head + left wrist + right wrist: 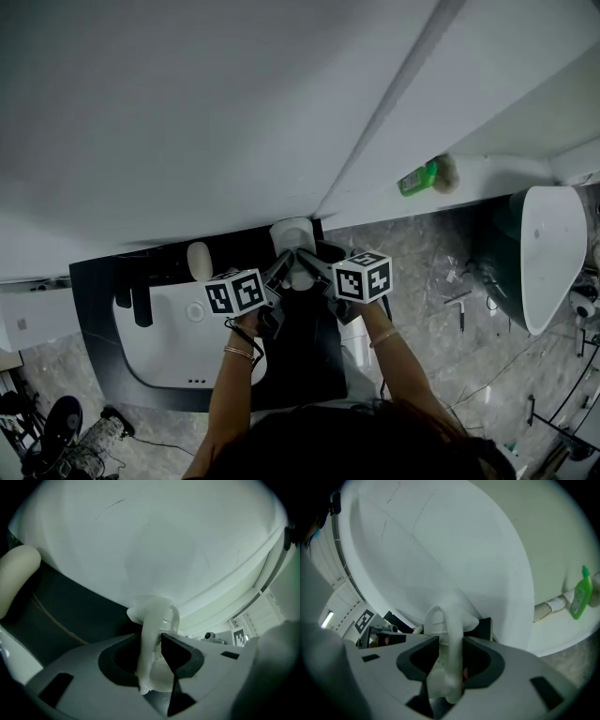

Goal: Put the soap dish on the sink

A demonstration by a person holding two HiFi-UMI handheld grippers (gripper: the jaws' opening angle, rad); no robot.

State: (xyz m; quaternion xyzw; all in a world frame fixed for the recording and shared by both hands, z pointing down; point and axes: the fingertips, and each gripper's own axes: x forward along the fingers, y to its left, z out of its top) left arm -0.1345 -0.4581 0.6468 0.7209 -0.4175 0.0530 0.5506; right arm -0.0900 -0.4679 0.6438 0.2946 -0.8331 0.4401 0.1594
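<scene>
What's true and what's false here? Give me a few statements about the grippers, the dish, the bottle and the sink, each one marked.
1. The left gripper and the right gripper both clamp the dish. True.
2. The bottle on the ledge is red. False: it is green.
3. The dish lies in the sink. False: the grippers hold it at the back of the counter, to the right of the sink.
4. The sink is white and set in a dark counter. True.
</scene>
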